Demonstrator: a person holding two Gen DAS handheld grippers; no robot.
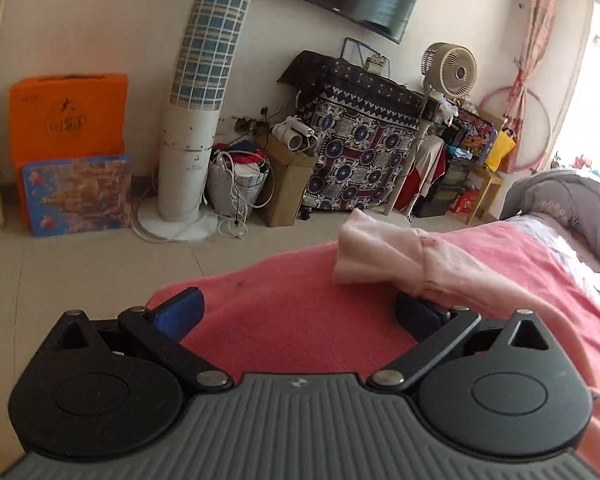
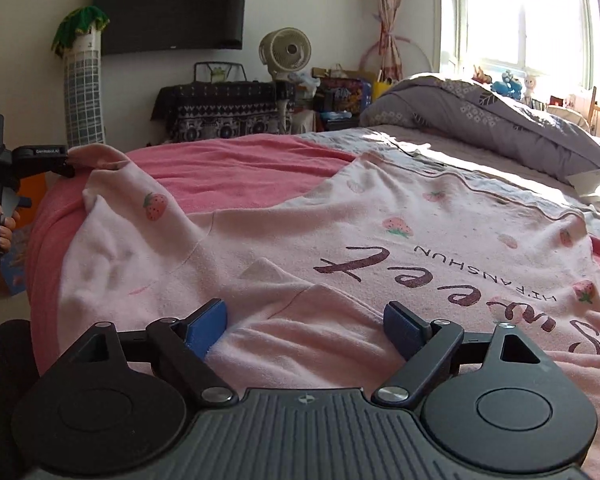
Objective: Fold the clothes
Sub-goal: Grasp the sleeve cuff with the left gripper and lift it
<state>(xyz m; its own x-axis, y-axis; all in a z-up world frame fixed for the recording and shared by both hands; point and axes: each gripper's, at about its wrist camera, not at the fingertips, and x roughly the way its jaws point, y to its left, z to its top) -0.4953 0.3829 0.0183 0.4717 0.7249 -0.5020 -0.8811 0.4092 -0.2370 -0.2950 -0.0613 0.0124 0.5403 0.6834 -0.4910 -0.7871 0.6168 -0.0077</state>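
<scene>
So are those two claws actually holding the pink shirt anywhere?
No. Both sets of jaws stand open. The sleeve only drapes over one finger of the left gripper; the right gripper grips nothing.

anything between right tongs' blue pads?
Only the pale pink strawberry-print sweatshirt beneath the open right tongs; pads don't press it. Right wrist view.

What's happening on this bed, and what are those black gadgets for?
A person is folding clothes using two hand-held grippers. A pale pink strawberry-print sweatshirt lies spread on the pink blanket covering the bed. The left gripper is at the end of the sweatshirt's sleeve, which drapes over one of its blue fingers; its fingers stand wide apart. The right gripper hovers open over the sweatshirt's body, gripping nothing.
</scene>
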